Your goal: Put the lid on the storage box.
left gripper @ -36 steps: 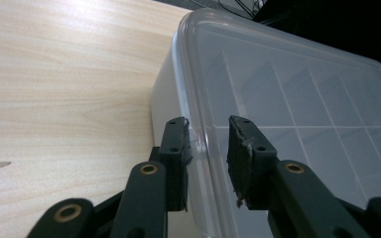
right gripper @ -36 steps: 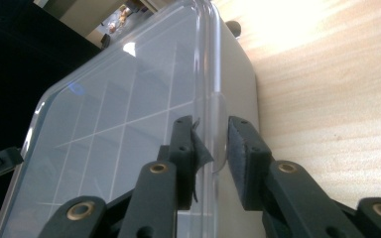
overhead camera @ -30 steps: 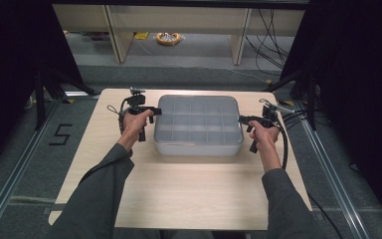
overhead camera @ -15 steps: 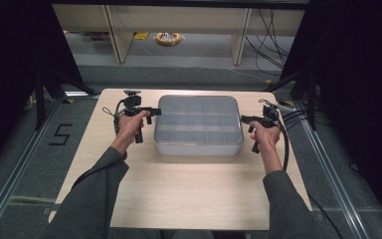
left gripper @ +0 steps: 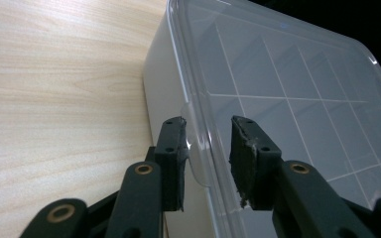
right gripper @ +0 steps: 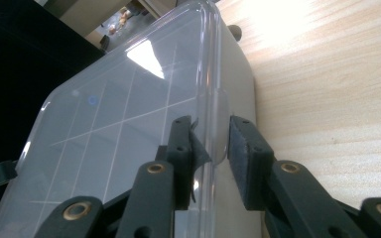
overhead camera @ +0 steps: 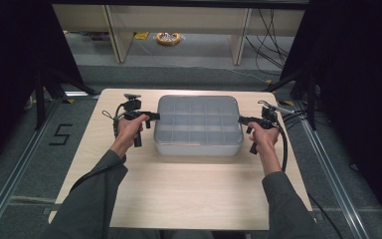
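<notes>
Sitting square on the wooden table point(overhead camera: 179, 194), the clear compartment box point(overhead camera: 198, 124) has a gripper at each end. At nine o'clock, the left gripper point(left gripper: 207, 144) has just been closing, its narrow jaws straddling the lid's tab point(left gripper: 198, 158). At three o'clock, the right gripper point(right gripper: 212, 144) pinches the lid's rim point(right gripper: 213, 99).

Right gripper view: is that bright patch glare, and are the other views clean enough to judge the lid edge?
Right gripper view: glare washes out the table, with a reflection on the clear lid. Left gripper view: evenly lit, lid rim sharp between the jaws. High view: dark surroundings, soft detail, box readable.
</notes>
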